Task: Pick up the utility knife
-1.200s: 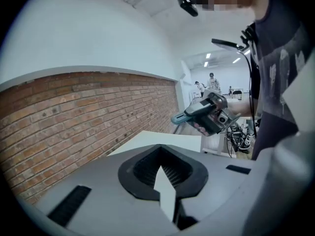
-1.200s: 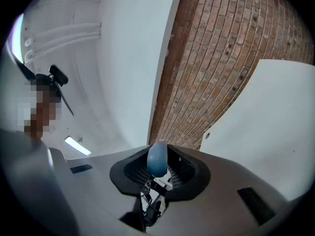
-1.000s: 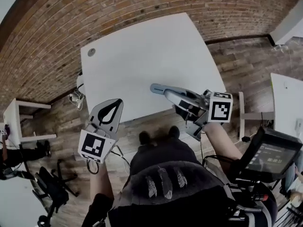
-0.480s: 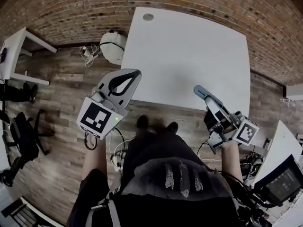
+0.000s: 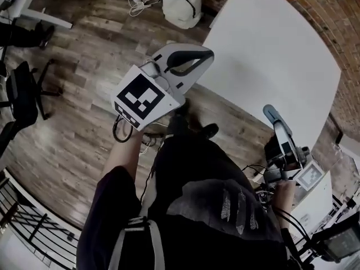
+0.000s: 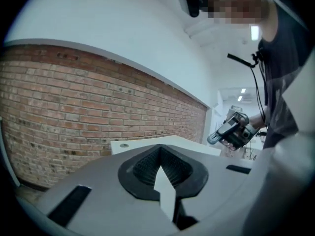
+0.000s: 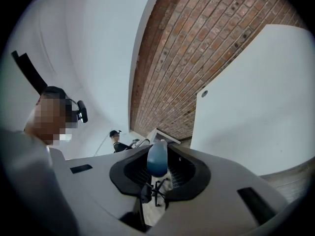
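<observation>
The utility knife (image 7: 157,159) is in my right gripper (image 5: 283,142). In the right gripper view its blue-grey rounded end stands between the two ribbed pads, and the jaws are clamped on it part-way closed, not fully together. From the head view the knife runs out past the jaw tips as a slim blue-grey bar. It points towards the white table (image 5: 270,55) but is clear of it, in the air over the wooden floor (image 5: 84,111), low at my right side. I judge that the pick is done. The knife rests on nothing, and the part of the tabletop I can see carries nothing apart from a round cable port near its far corner. I can't tell which end of the knife is out front or whether any blade is extended. I'd treat the free end as the sharp one and keep it pointed away from my legs.

My left gripper (image 5: 207,54) is clenched with its tips meeting, and nothing is between the pads. It is held forward and higher at my left, well apart from the knife, and I read it as idle, kept out of the right hand's way. The left gripper view looks past its closed jaws to the brick wall (image 6: 74,112) and the table edge.
</observation>
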Demonstrator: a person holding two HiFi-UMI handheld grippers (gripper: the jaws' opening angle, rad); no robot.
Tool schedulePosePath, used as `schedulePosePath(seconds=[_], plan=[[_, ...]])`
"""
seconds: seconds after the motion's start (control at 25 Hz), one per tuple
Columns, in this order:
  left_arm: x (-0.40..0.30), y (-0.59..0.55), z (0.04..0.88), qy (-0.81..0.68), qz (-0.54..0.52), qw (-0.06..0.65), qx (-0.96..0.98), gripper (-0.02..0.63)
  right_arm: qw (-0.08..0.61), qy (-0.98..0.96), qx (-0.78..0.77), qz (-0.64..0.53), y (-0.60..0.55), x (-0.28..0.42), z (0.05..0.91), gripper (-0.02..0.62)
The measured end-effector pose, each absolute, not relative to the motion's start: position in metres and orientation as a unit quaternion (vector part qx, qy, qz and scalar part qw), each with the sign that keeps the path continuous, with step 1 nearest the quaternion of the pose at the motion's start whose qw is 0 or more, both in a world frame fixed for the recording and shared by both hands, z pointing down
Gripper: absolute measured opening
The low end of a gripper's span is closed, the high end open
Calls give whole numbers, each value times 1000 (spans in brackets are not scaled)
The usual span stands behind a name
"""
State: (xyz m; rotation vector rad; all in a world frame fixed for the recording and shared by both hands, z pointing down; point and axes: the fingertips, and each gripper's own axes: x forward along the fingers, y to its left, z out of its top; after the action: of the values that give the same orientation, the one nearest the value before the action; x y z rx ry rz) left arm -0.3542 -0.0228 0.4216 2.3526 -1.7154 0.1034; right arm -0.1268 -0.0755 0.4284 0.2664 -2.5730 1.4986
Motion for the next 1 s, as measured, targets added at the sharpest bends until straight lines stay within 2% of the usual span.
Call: schedulePosePath(seconds=[0.16,0.32,0.6,0.84,1.0], plan=[[-335,-3,434,-552,27,140,821,-5,95,-860,74,496,-50,-167,432,71],[-301,0,418,-518,12,153,842,-5,50,-861,80,500,-47,-167,407,71],[-210,-56,383,-429,94,86,894,-5,-76,-846,146,508,-80,-81,389,71],[-140,-72,361,-407,134,53,902,-5,-111,-837,162,511,-91,-8,385,71],[-88,-76,352,-393,153,39,906,-4,-133,-859,166,466,-94,40,369,71]])
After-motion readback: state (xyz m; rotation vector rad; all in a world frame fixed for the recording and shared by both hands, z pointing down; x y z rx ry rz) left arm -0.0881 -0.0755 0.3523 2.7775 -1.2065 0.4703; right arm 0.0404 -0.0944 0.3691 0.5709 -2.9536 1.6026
